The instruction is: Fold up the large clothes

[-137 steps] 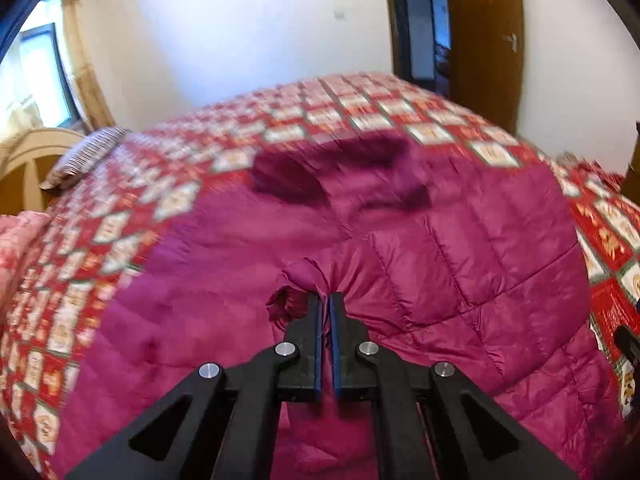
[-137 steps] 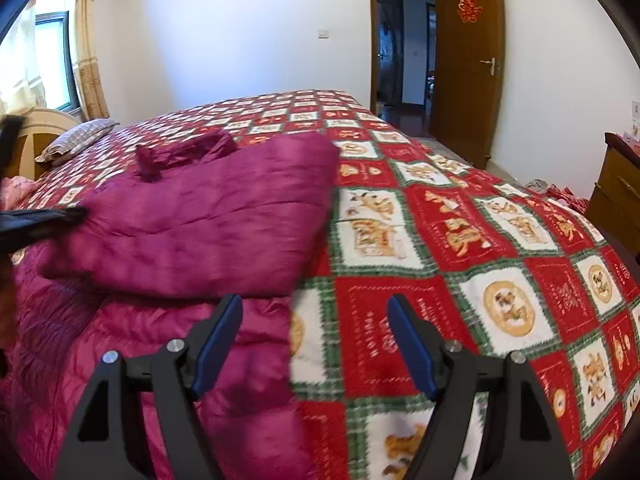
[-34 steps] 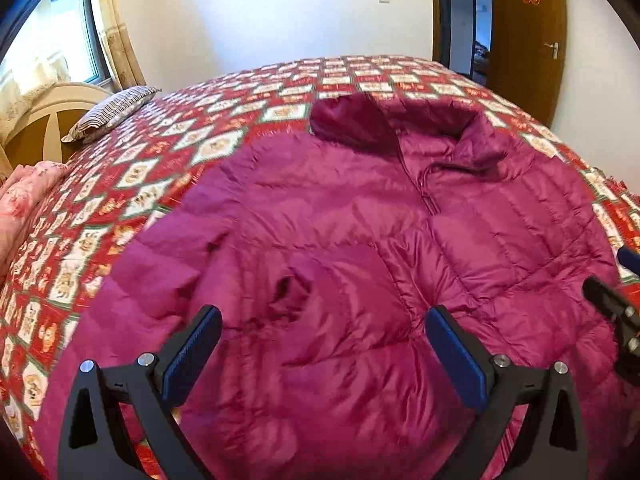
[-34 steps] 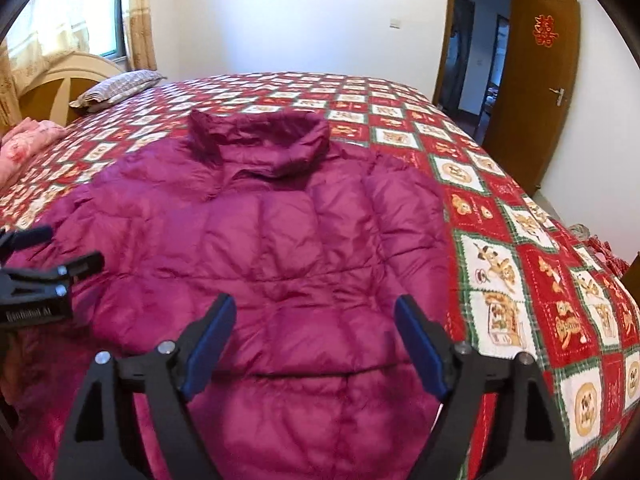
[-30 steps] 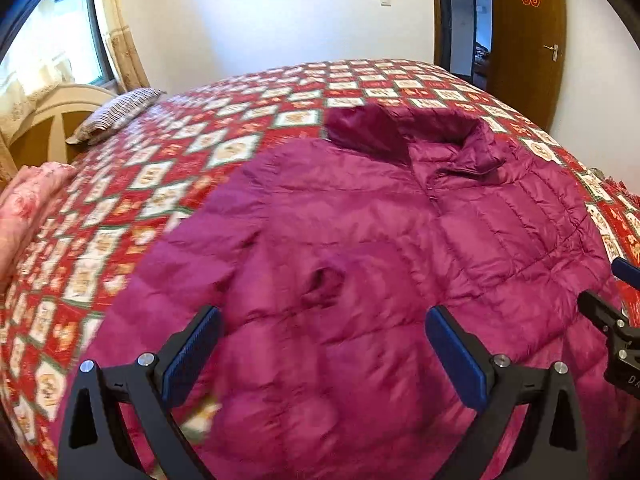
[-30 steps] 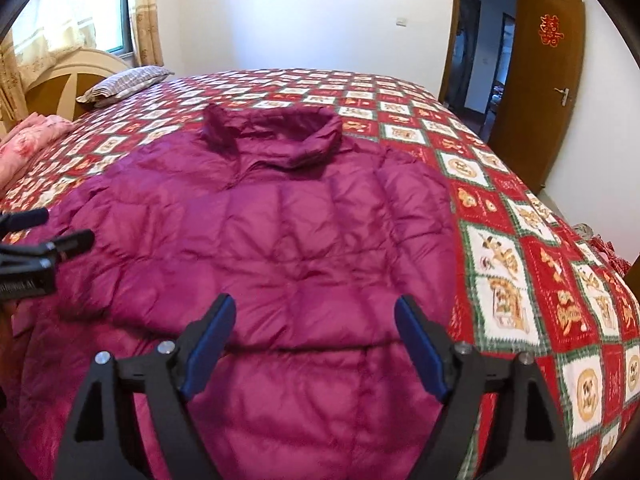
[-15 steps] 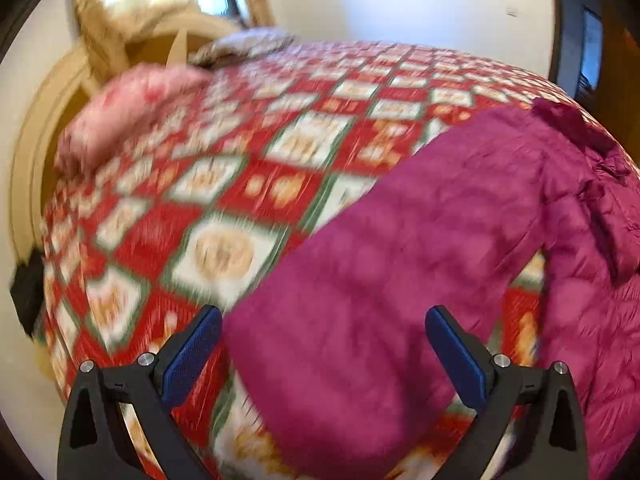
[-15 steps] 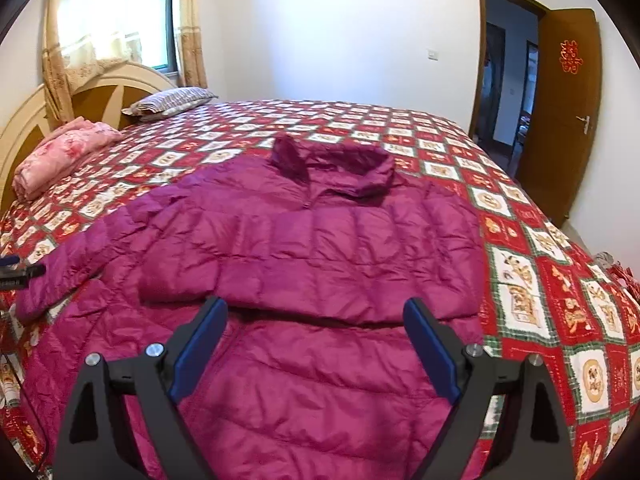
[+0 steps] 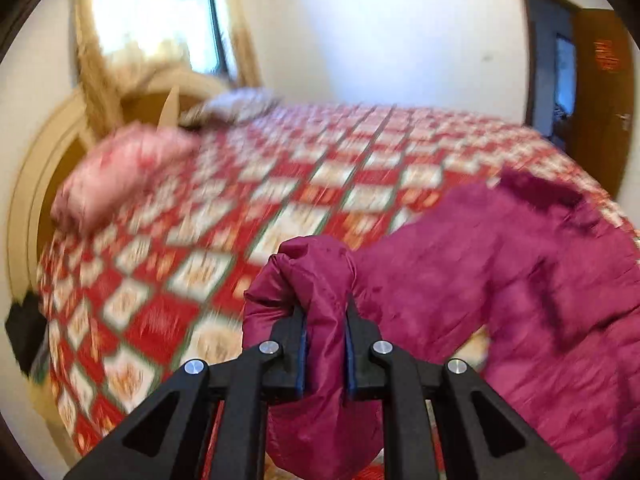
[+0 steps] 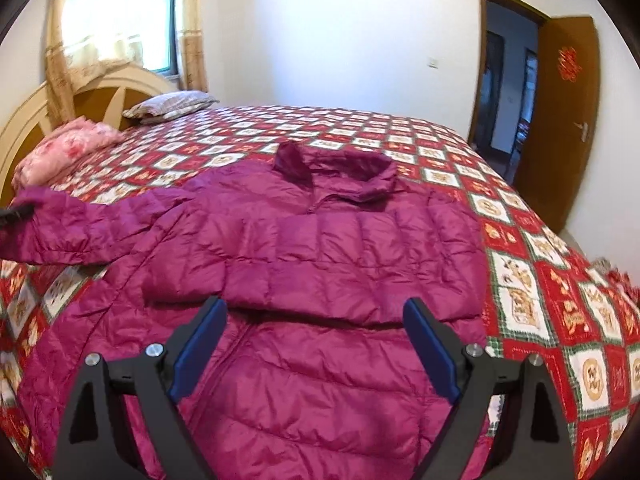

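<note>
Closing L gripper (image 9: 325, 322) on cuff (image 9: 310, 268) of jacket (image 10: 320, 264) (rest spread front-up on bed (image 10: 400, 136)). R gripper (image 10: 314, 350) gaping, empty, over hem. Sleeve-fold step, probably; next: carry cuff across chest w/o dragging body.

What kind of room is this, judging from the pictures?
Most likely a home bedroom. A large bed with a curved wooden headboard fills it, two pillows lie at its head, and a curtained window stands behind.
</note>
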{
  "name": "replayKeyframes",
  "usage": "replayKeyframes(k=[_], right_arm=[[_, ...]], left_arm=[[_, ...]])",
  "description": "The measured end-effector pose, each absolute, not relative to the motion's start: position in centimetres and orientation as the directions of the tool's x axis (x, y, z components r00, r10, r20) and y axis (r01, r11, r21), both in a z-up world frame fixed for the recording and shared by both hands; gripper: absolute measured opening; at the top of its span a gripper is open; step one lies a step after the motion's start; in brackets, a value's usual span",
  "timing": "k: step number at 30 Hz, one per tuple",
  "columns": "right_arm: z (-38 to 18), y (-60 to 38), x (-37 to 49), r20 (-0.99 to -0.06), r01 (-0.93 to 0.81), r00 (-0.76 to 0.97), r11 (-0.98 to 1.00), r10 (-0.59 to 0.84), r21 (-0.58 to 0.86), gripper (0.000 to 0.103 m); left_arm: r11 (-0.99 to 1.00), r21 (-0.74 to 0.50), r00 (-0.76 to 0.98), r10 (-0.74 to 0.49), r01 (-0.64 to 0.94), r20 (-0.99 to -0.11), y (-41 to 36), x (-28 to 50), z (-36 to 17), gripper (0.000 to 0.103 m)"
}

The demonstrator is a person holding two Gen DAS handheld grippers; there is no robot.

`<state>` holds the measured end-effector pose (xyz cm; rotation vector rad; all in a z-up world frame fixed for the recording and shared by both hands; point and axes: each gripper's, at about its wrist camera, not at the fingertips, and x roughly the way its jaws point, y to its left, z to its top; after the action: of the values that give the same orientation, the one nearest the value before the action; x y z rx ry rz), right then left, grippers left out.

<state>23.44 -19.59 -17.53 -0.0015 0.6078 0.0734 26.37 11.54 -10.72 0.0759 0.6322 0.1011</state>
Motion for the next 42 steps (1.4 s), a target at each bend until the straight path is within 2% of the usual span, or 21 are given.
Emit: replayKeyframes(k=[5, 10, 13, 14, 15, 17, 19, 23, 27, 32, 34, 36, 39, 42], right_arm=[[-17.3, -21.6, 23.2, -0.558, -0.008, 0.828, 0.996, 0.054, 0.085, 0.092], [-17.2, -23.3, 22.6, -0.555, 0.034, 0.831, 0.993, 0.033, 0.11, 0.092], [-17.3, -24.3, 22.5, -0.561, 0.054, 0.827, 0.992, 0.022, 0.118, 0.092], [-17.3, -24.5, 22.4, -0.565, 0.06, 0.825, 0.991, 0.018, 0.118, 0.092], [-17.4, -24.8, 22.4, -0.569, 0.065, 0.822, 0.991, 0.014, 0.118, 0.092], [-17.5, -25.1, 22.5, -0.579, 0.067, 0.815, 0.99, 0.015, 0.12, 0.092], [-17.6, -25.2, 22.6, -0.584, 0.066, 0.811, 0.99, 0.019, 0.124, 0.092], [-17.5, -25.2, 22.9, -0.589, 0.061, 0.808, 0.989, 0.031, 0.135, 0.092], [-17.1, -24.0, 24.1, -0.603, 0.011, 0.795, 0.991, 0.071, 0.131, 0.093], [-18.3, -22.1, 28.0, -0.676, -0.073, 0.711, 0.977, 0.192, 0.2, 0.091], [-19.5, -21.6, 29.5, -0.714, -0.081, 0.663, 0.969, 0.226, 0.232, 0.076], [-20.4, -21.0, 30.6, -0.745, -0.091, 0.62, 0.966, 0.246, 0.243, 0.036], [-19.9, -21.5, 30.5, -0.737, -0.06, 0.649, 0.978, 0.192, 0.202, 0.021], [-19.4, -23.4, 29.9, -0.736, 0.009, 0.665, 0.985, 0.124, 0.174, 0.021]], left_arm=[[0.986, 0.142, 0.865, -0.007, 0.09, -0.501, 3.0, 26.7, -7.1, 0.013], [0.951, 0.16, 0.867, -0.161, 0.264, -0.472, -6.5, 27.1, -6.4, 0.014], [0.925, 0.165, 0.85, -0.23, 0.342, -0.474, -10.8, 27.4, -6.6, 0.02], [0.917, 0.177, 0.848, -0.24, 0.358, -0.472, -12.2, 27.3, -6.9, 0.033], [0.913, 0.185, 0.849, -0.244, 0.365, -0.468, -13.2, 27.2, -7.0, 0.062], [0.918, 0.183, 0.868, -0.246, 0.351, -0.432, -13.8, 26.5, -6.9, 0.092], [0.924, 0.186, 0.892, -0.247, 0.335, -0.379, -13.7, 25.9, -6.5, 0.095], [0.94, 0.178, 0.899, -0.206, 0.291, -0.386, -11.1, 26.1, -6.9, 0.098], [0.967, 0.176, 0.891, -0.088, 0.183, -0.445, -6.7, 28.0, -9.1, 0.098], [0.982, 0.182, 0.829, 0.07, 0.039, -0.554, -1.8, 30.4, -14.3, 0.098], [0.986, 0.165, 0.797, 0.089, 0.014, -0.597, -0.3, 31.1, -16.2, 0.098], [0.987, 0.162, 0.768, 0.108, -0.006, -0.631, 0.7, 31.8, -18.2, 0.098], [0.99, 0.142, 0.714, 0.117, -0.025, -0.69, 2.3, 32.6, -20.5, 0.098], [0.995, 0.099, 0.675, 0.086, -0.02, -0.732, 3.4, 32.9, -21.1, 0.098]])
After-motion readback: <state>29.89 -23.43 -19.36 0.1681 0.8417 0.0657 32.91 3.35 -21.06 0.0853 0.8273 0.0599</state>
